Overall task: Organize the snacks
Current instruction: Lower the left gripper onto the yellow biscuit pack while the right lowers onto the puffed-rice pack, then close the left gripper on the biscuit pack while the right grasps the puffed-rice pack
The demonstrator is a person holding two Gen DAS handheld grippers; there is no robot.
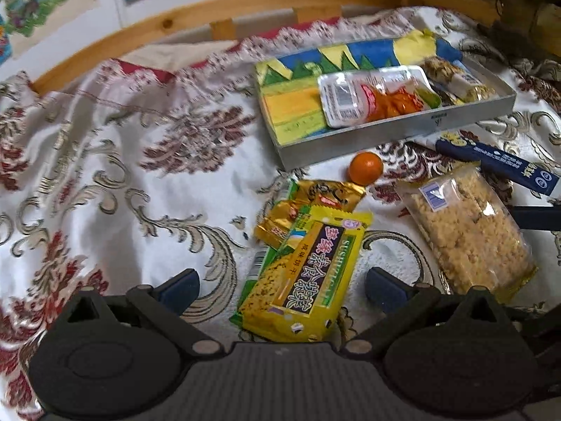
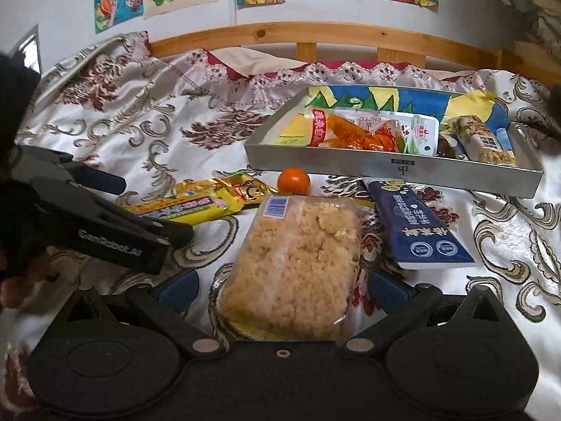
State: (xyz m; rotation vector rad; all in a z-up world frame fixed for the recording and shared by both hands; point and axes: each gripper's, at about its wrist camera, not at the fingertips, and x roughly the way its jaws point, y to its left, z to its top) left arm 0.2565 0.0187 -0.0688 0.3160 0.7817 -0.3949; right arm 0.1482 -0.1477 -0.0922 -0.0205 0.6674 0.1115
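A yellow snack pack [image 1: 305, 273] lies on the patterned cloth between the fingers of my open left gripper [image 1: 282, 289]; it also shows in the right wrist view [image 2: 196, 207]. A clear pack of rice crisps [image 2: 291, 263] lies between the fingers of my open right gripper [image 2: 282, 289]; it also shows in the left wrist view [image 1: 466, 231]. A gold packet [image 1: 326, 193], a small orange [image 1: 365, 167] and a blue box [image 2: 417, 224] lie near. The grey tray [image 2: 392, 172] holds several snacks.
A wooden bed rail [image 2: 315, 38] runs behind the cloth, with drawings on the wall. The left gripper's body [image 2: 105, 231] shows at the left of the right wrist view. The tray [image 1: 396, 133] has a coloured paper lining.
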